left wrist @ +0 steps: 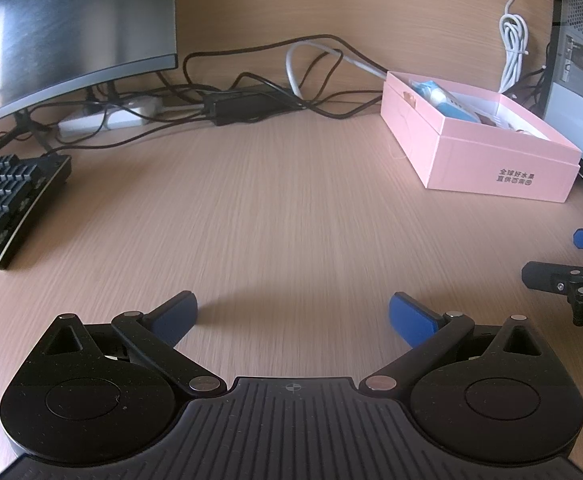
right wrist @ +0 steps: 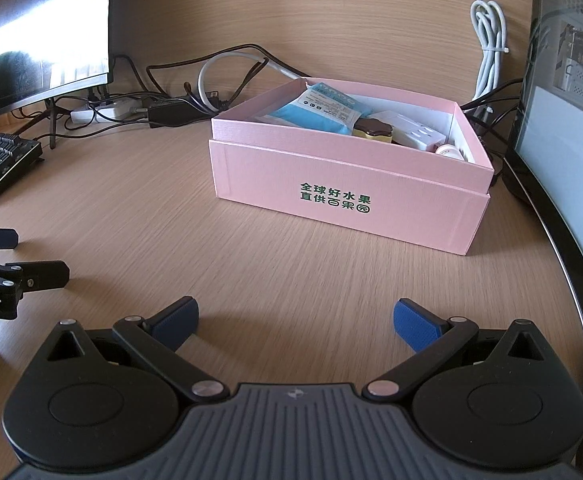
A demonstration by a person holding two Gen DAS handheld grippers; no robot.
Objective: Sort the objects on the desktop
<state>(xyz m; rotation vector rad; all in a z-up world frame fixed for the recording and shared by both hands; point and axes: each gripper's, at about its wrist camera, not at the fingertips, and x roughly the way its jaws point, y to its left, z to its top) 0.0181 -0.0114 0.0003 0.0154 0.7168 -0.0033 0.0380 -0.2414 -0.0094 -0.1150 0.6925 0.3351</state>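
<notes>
Two handheld grippers hover low over a wood-grain desk, both empty. The left gripper has its blue-padded fingers spread wide apart above bare desktop; the right gripper is equally splayed, gripping nothing, and faces a pink box printed with green characters. The open box sits toward the desk's right rear, near a dark monitor edge. Inside lie a blue-and-white packet, a brown-topped yellow object, a white power strip and a small round white item. A black keyboard rests at far left below a curved monitor. Tangled black and white cables crowd the back wall. From the left wrist view, the right gripper's tips appear at the right edge.
</notes>
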